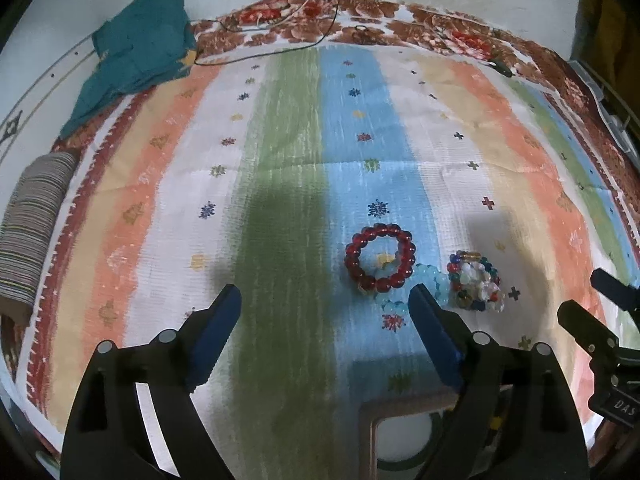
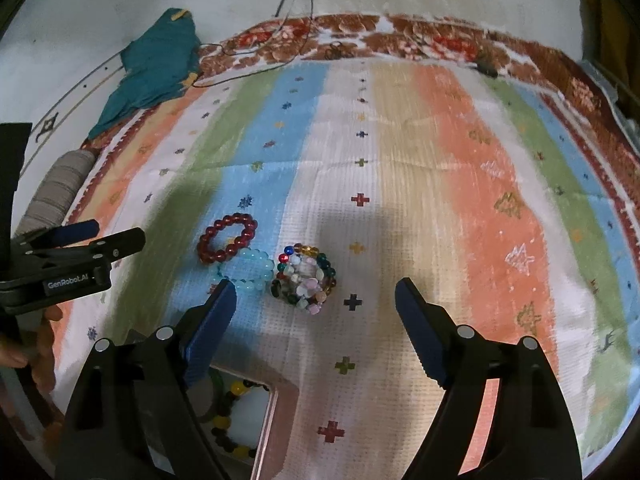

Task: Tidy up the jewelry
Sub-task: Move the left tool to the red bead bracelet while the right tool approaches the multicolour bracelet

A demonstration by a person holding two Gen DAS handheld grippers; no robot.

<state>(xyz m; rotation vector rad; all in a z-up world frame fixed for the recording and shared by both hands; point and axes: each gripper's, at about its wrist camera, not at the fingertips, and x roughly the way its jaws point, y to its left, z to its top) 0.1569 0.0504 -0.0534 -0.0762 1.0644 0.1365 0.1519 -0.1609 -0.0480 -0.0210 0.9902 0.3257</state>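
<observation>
A dark red bead bracelet lies on the striped cloth. Touching it on the near side is a pale blue bead bracelet, and beside that sits a heap of mixed-colour bead bracelets. My left gripper hangs open over the green stripe, left of the red bracelet, nothing between its blue pads. My right gripper is open just in front of the mixed heap, empty too. A pink-rimmed tray near the front edge holds a yellow-and-dark bead bracelet.
The striped cloth covers a bed or table with a floral border. A teal cloth lies at the back left, a striped roll at the left edge. Thin cables trail along the far edge. A hand holds the left gripper.
</observation>
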